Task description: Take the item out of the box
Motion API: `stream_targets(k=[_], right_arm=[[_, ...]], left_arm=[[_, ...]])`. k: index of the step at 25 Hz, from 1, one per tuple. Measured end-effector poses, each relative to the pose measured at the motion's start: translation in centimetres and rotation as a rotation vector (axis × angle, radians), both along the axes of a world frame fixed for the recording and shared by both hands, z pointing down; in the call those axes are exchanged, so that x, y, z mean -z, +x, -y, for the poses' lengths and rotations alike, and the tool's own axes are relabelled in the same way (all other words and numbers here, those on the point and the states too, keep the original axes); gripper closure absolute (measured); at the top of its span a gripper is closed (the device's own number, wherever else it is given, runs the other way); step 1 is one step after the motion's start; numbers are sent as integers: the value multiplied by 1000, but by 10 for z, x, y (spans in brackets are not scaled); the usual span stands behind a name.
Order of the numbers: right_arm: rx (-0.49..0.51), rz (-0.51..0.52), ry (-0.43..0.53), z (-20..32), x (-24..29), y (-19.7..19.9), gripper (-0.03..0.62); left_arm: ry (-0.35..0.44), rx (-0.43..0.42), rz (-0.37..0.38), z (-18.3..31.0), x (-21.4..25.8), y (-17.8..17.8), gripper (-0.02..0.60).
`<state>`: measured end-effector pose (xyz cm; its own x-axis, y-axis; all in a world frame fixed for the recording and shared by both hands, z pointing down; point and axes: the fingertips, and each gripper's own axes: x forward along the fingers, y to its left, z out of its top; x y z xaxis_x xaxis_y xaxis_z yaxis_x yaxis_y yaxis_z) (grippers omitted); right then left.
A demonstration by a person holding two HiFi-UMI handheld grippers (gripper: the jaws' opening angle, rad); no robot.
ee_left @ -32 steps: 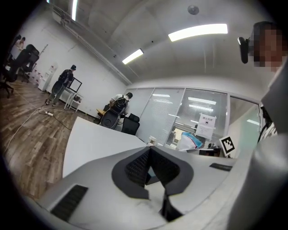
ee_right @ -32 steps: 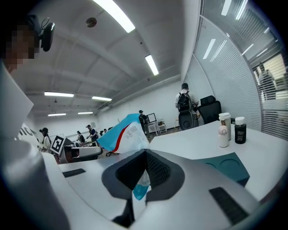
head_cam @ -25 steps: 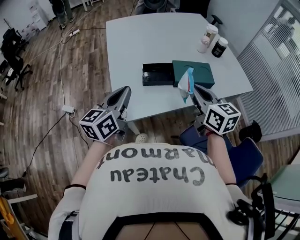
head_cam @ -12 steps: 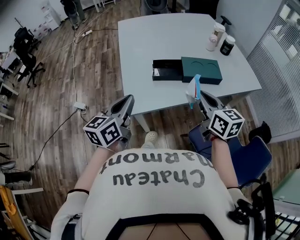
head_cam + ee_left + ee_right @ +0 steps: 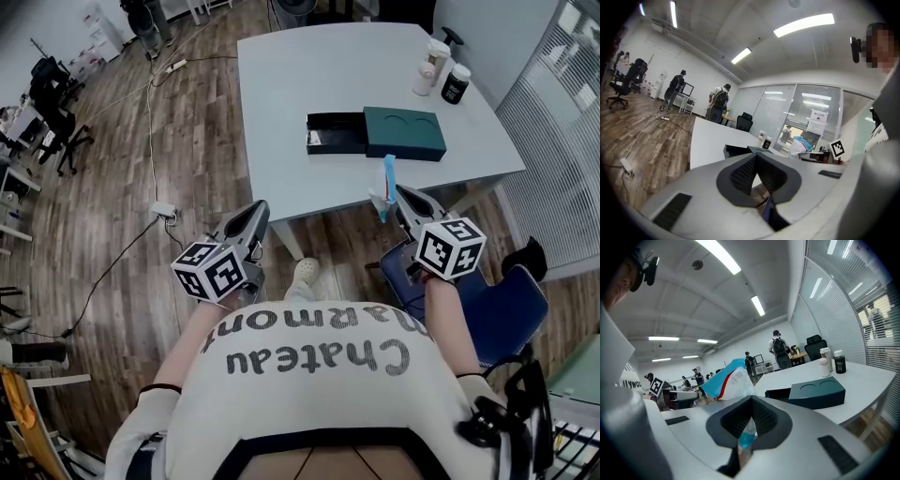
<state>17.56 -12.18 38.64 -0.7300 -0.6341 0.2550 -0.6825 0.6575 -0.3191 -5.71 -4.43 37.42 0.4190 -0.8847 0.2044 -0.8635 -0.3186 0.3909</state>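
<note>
A dark green box lies on the grey table, its black inner tray slid out to the left; the box also shows in the right gripper view. My right gripper is shut on a blue, white and red sachet, held upright off the table's near edge; the sachet sticks up between the jaws. My left gripper hangs shut over the floor, left of the table, with nothing in it; the left gripper shows its pads meeting.
Two bottles and a black jar stand at the table's far right. A blue chair sits under my right arm. Cables and a power strip lie on the wood floor. Office chairs and people stand further off.
Both grippers have drawn back from the table toward my body. The sachet came along in the right gripper, away from the box. The view has shifted so the table sits farther off.
</note>
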Motion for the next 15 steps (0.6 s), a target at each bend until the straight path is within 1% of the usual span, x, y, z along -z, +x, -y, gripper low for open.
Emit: stream_targets(k=[7,15], right_arm=[[20,-18,-17,-2,-7,-2,594],[30,-31,-34,-1,-12,-4,594]], left_arm=[[-25,16,1,-4,-8,0,591],[-22,15,2,-1,-3,-1,591]])
